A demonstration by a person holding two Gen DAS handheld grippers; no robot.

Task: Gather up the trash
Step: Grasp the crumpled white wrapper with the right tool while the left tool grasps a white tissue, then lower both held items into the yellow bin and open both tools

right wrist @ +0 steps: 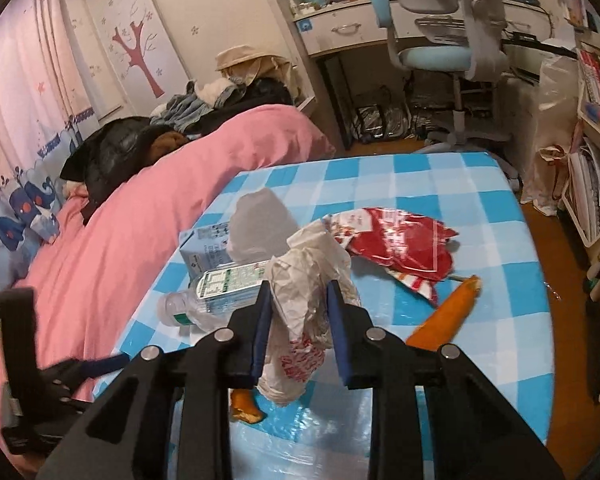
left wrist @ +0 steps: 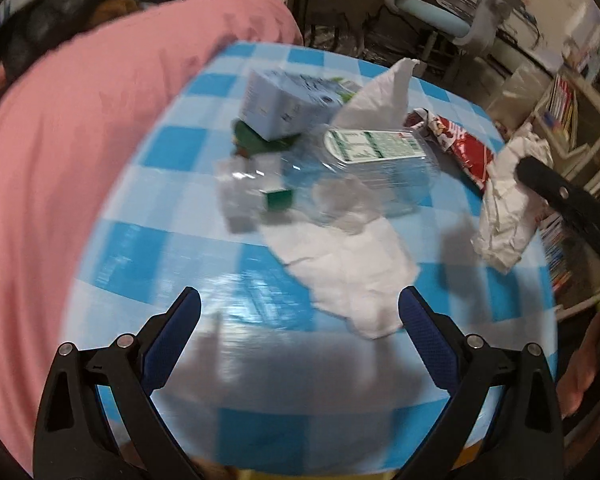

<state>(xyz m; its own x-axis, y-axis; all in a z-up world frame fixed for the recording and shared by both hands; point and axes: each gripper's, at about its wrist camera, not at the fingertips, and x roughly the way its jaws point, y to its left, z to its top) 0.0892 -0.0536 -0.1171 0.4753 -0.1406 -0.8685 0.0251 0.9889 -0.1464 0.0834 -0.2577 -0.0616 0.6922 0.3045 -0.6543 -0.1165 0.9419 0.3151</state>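
Trash lies on a blue-checked table (left wrist: 140, 240). My left gripper (left wrist: 300, 312) is open and empty, just above the near end of a white plastic bag (left wrist: 352, 272). Beyond it lie a clear plastic bottle (left wrist: 364, 168) with a green cap (left wrist: 278, 199), a pale blue carton (left wrist: 284, 104) and a red snack wrapper (left wrist: 460, 148). My right gripper (right wrist: 300, 300) is shut on a crumpled white plastic bag (right wrist: 308, 280) and holds it up above the table; this bag also shows in the left wrist view (left wrist: 508, 208). An orange carrot (right wrist: 444, 316) lies under it.
A pink duvet (right wrist: 140, 220) on a bed borders the table's left side. A desk (right wrist: 360, 28) and blue chair (right wrist: 440, 56) stand behind. Bookshelves (right wrist: 596, 128) stand to the right. The bottle (right wrist: 220, 292), carton (right wrist: 204, 248) and wrapper (right wrist: 396, 244) also show in the right wrist view.
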